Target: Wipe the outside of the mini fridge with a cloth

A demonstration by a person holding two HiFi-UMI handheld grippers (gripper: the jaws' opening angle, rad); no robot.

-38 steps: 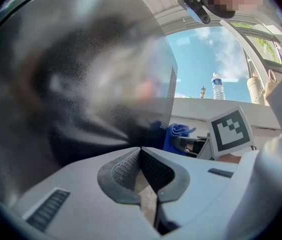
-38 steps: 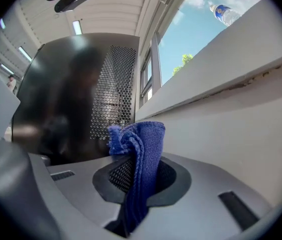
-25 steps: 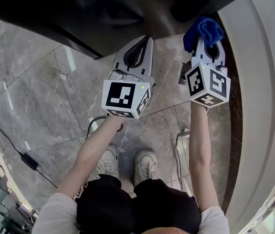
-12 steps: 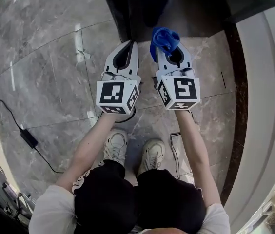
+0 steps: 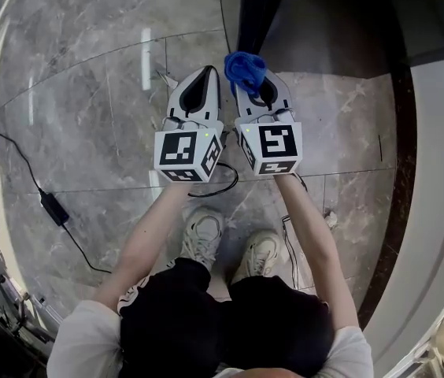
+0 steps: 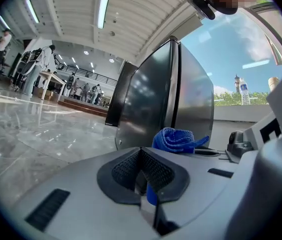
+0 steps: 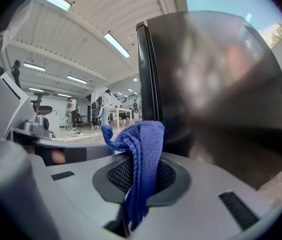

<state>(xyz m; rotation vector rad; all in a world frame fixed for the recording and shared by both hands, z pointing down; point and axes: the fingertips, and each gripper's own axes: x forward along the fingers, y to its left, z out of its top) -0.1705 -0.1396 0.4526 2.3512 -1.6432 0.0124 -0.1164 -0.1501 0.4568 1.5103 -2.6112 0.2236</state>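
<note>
Dark, glossy mini fridge point(image 7: 211, 84) stands upright on the marble floor point(image 5: 88, 93), directly ahead of both grippers; contact is not evident. Left gripper point(image 5: 209, 73): jaws together, nothing held. Right gripper point(image 5: 253, 85): jaws clamped on the blue cloth point(image 7: 140, 144), which bunches above the tips. Risk: only a narrow fold appears pinched, so wiping friction could drag the cloth free and let bare jaws scrape the finish.

No readable text or labels.
</note>
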